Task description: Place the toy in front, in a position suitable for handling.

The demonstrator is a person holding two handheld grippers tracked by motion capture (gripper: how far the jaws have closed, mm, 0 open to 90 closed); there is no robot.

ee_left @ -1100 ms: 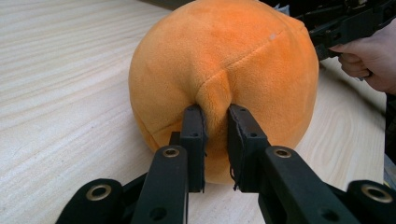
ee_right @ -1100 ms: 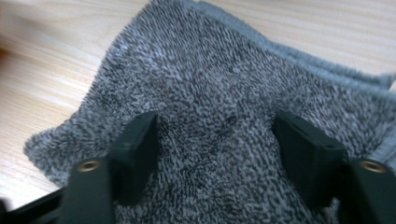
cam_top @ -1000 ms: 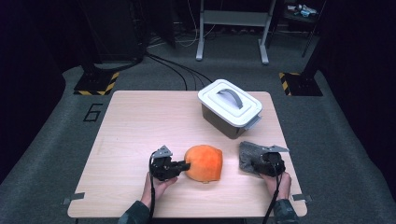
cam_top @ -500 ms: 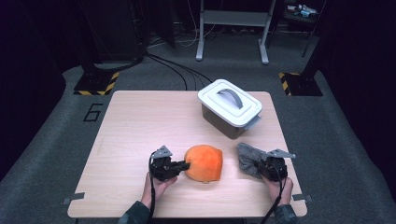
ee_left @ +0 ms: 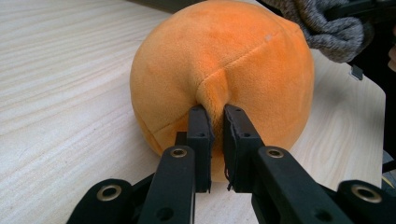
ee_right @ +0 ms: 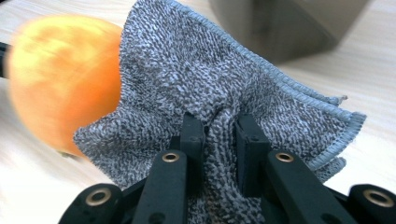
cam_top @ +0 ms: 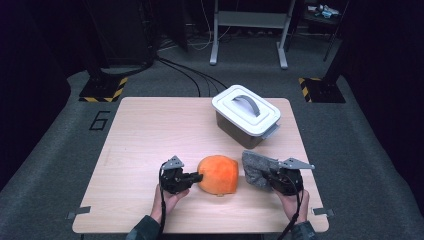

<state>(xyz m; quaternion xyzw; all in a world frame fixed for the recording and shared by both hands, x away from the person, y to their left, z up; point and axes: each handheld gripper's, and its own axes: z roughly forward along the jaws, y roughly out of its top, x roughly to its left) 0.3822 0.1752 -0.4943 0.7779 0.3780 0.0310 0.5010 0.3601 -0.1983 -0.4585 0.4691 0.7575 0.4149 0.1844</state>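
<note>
The left hand-held gripper (ee_left: 215, 122) is clenched on a pinch of the orange plush (ee_left: 224, 60) resting on the surface (cam_top: 150, 135). To its right, the right hand-held gripper (ee_right: 219, 128), just closed, grasps the grey cloth (ee_right: 224, 79) beside the plush.

High view: table (cam_top: 150, 130) evenly lit from above; surrounding floor and upper frame corners dim to black; short soft shadows under the box (cam_top: 246, 116); overall slightly soft.
Left gripper view: bright, sharp on the plush (ee_left: 219, 70); upper right corner dark.
Right gripper view: cloth (ee_right: 224, 84) crisp; plush at left smeared, box at top out of focus.
</note>
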